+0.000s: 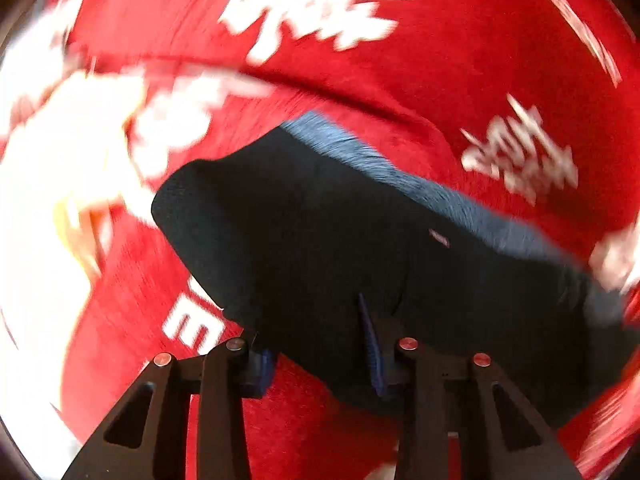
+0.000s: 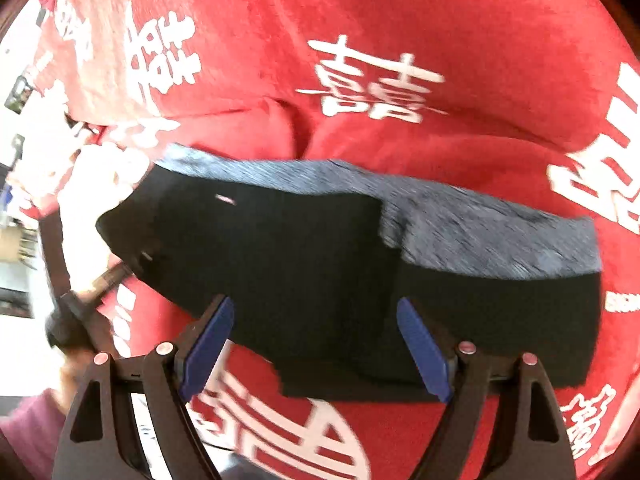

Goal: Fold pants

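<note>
The pants (image 1: 340, 248) are black with a blue-grey heathered waistband (image 2: 480, 232). They lie folded into a compact bundle on a red cloth with white characters. In the left wrist view my left gripper (image 1: 320, 368) is open, its fingers (image 1: 370, 344) wide apart over the bundle's near edge. In the right wrist view the pants (image 2: 300, 264) lie just ahead of my right gripper (image 2: 316, 344), which is open with its blue pads (image 2: 208, 344) spread on either side of the bundle's near edge. Both views are blurred.
The red cloth (image 2: 400, 8) with white characters covers the whole surface and has creases behind the pants. The other gripper's black handle (image 2: 80, 304) and a hand show at the left of the right wrist view. A bright area (image 1: 36, 208) lies at the left.
</note>
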Motion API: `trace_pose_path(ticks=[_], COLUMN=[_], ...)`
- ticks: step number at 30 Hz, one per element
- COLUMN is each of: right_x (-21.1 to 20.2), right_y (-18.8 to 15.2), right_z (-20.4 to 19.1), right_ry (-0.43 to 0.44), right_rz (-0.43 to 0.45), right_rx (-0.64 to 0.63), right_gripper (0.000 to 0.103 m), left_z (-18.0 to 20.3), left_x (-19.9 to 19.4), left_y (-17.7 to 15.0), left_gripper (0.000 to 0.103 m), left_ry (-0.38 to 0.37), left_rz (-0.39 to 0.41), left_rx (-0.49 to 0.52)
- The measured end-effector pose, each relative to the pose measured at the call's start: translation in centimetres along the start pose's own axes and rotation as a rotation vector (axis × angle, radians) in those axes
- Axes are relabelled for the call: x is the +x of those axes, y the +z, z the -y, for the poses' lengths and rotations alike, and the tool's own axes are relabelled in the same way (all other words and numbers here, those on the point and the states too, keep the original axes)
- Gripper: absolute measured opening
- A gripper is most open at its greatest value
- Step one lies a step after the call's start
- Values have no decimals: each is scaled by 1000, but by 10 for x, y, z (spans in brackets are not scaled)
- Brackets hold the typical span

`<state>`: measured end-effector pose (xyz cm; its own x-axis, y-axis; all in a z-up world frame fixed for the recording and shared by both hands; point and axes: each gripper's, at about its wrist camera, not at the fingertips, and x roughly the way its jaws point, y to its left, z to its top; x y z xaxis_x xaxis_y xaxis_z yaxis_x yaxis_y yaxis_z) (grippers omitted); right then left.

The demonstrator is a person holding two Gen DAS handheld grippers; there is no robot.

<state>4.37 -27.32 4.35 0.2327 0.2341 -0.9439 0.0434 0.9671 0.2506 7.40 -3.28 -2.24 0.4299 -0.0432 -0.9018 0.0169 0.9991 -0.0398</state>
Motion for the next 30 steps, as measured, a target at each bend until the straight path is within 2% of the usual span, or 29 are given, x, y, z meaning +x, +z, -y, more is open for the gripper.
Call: trace_pose_path(ticks=[2, 5, 9, 13, 16, 19, 25, 26, 27, 28, 30], right_x=[5, 22, 45, 65, 88, 112, 157, 161, 161, 159, 151], right_y=[18, 46, 83, 106, 108, 104, 93, 93, 94, 96, 100], right_z=[-9, -34, -93, -173, -219, -246, -261, -258, -253, -246, -232], right_ry=[96, 202, 232, 257, 221, 156, 14, -7, -3, 42, 100], right_rz=[-36, -123, -210, -306, -401, -476, -578, -575, -564, -562, -547], right_rx=[20, -3, -122, -340, -480, -551, -618, -622, -616, -578, -495], right_gripper=[87, 87, 87, 90, 91, 91, 90, 86, 62, 30, 22], left_z=[16, 26, 32, 40, 42, 45, 48, 49, 50, 53, 61], left_x=[-6, -8, -6, -7, -8, -8, -8, -8, -8, -10, -18], left_y=[-7, -11, -12, -16, -17, -17, -16, -17, -16, -17, -17], left_gripper=[37, 37, 37, 37, 37, 37, 37, 37, 37, 37, 37], left_ry=[61, 97, 124, 157, 167, 181, 193, 195, 193, 184, 180], left_rz=[51, 76, 86, 103, 105, 111, 114, 115, 113, 115, 142], left_rx=[117, 196, 259, 327, 350, 368, 370, 377, 386, 399, 429])
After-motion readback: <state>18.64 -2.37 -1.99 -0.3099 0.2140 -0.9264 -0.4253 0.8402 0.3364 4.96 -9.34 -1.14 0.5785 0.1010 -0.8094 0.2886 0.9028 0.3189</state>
